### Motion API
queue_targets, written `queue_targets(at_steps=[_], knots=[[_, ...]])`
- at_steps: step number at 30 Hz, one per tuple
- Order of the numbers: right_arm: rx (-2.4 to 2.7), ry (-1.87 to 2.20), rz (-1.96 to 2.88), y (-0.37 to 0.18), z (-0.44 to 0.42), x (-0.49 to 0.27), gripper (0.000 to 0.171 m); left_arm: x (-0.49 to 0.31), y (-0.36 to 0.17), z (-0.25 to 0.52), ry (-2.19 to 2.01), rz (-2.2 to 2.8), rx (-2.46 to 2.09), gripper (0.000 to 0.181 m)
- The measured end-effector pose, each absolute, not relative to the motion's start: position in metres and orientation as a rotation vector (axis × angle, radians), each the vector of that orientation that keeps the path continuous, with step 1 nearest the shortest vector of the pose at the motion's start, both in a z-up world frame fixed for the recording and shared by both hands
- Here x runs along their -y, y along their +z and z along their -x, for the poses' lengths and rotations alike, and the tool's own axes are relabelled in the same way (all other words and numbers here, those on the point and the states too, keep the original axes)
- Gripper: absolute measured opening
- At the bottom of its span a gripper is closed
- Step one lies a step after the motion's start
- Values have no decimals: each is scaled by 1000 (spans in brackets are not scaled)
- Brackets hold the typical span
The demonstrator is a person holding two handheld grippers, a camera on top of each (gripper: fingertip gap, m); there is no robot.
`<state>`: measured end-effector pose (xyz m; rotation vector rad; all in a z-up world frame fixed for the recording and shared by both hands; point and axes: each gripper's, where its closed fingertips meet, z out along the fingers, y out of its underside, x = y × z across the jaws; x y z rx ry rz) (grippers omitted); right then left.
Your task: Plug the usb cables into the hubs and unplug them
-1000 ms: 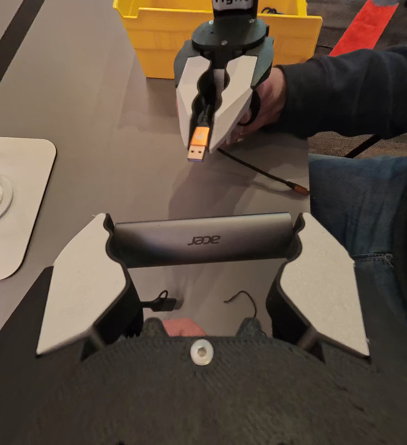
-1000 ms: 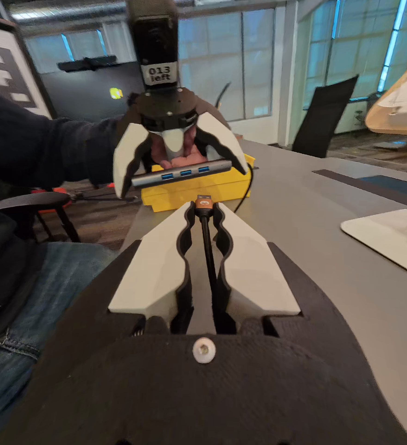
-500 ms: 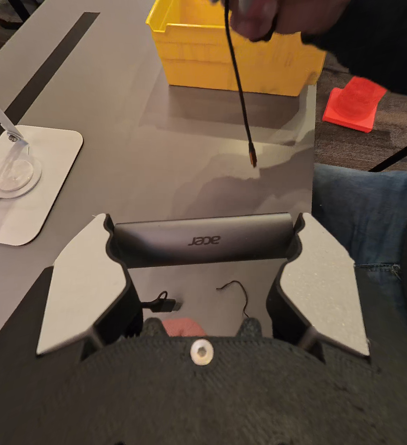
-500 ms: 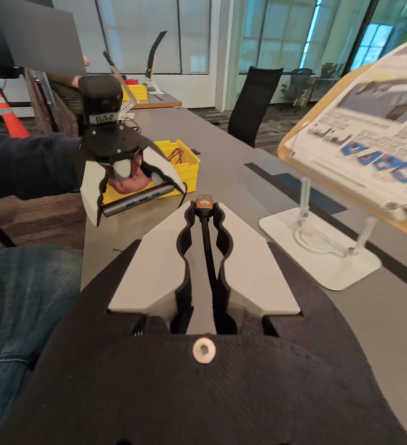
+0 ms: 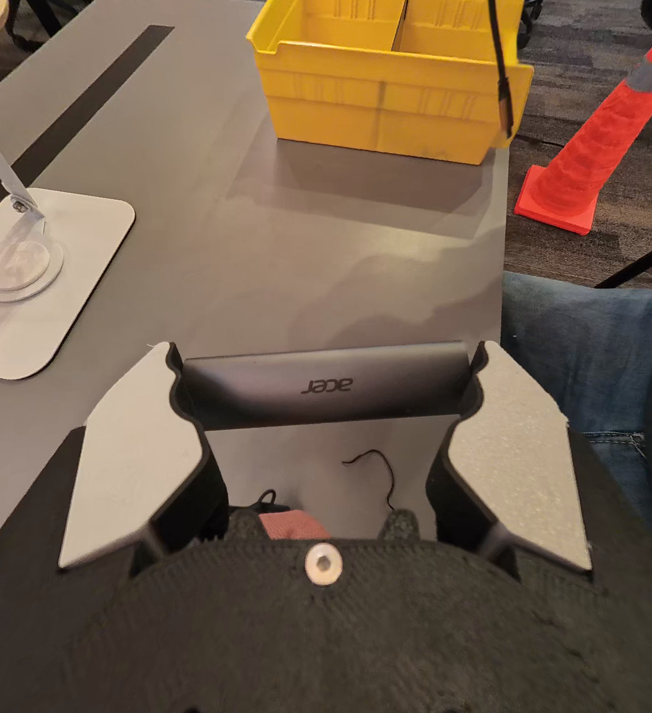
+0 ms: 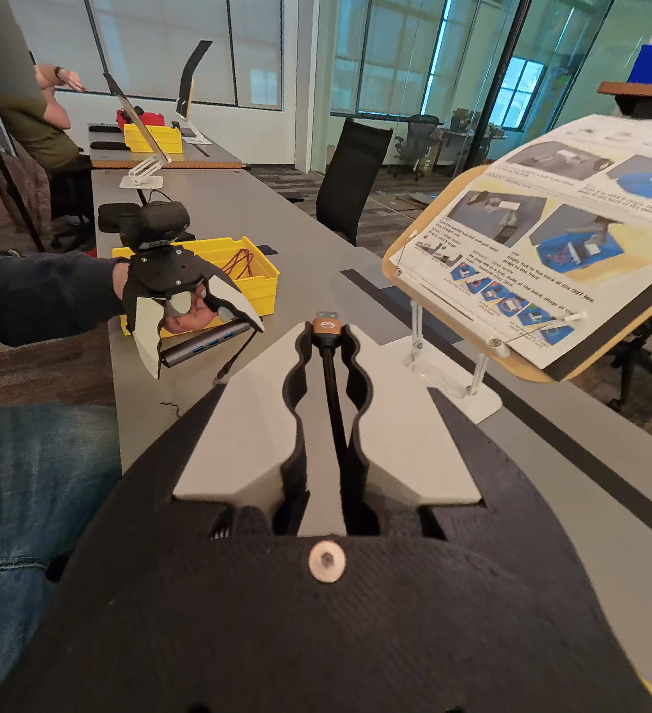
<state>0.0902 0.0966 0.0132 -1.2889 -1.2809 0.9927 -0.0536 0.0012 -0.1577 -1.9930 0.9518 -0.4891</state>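
Note:
My left gripper (image 5: 326,357) is shut on the two ends of a grey USB hub (image 5: 324,389) and holds it crosswise above the grey table (image 5: 278,262). In the right wrist view the left gripper (image 6: 208,349) holds the hub (image 6: 204,343) with its blue ports facing the camera. My right gripper (image 6: 327,328) is shut on a black USB cable with an orange plug (image 6: 327,326) that sticks out past the fingertips. The plug is apart from the hub, to its right. The cable's loose end (image 5: 503,92) hangs at the top right of the left wrist view.
A yellow bin (image 5: 386,85) stands at the table's far end, with red cables (image 6: 239,262) inside. A document stand's white base (image 5: 42,277) sits at the left and carries an instruction sheet (image 6: 548,239). An orange cone (image 5: 586,154) stands on the floor. A person's jeans (image 5: 586,347) are at the right. About 25 cm separates my left fingertips from my right.
The right gripper has swung up and away from the hub, out of the left wrist view, carrying the plug. The left gripper has tilted, still holding the hub.

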Motion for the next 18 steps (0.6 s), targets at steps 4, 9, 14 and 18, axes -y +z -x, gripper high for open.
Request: queue_targets(at_steps=[4,9,14,18], knots=[[1281,1040,1315,-9,-79,-91,13,-12,-174,52,-433,2054,-991,135],[1257,1078,1340,-26,-73,-89,13,-23,-181,48,-399,2080,-1022,135],[1259,1088,1388,-49,-70,-88,13,-34,-191,44,-398,2105,-1017,135],[1265,1097,1409,-64,-65,-85,13,-47,-214,40,-361,2182,-1035,135]])
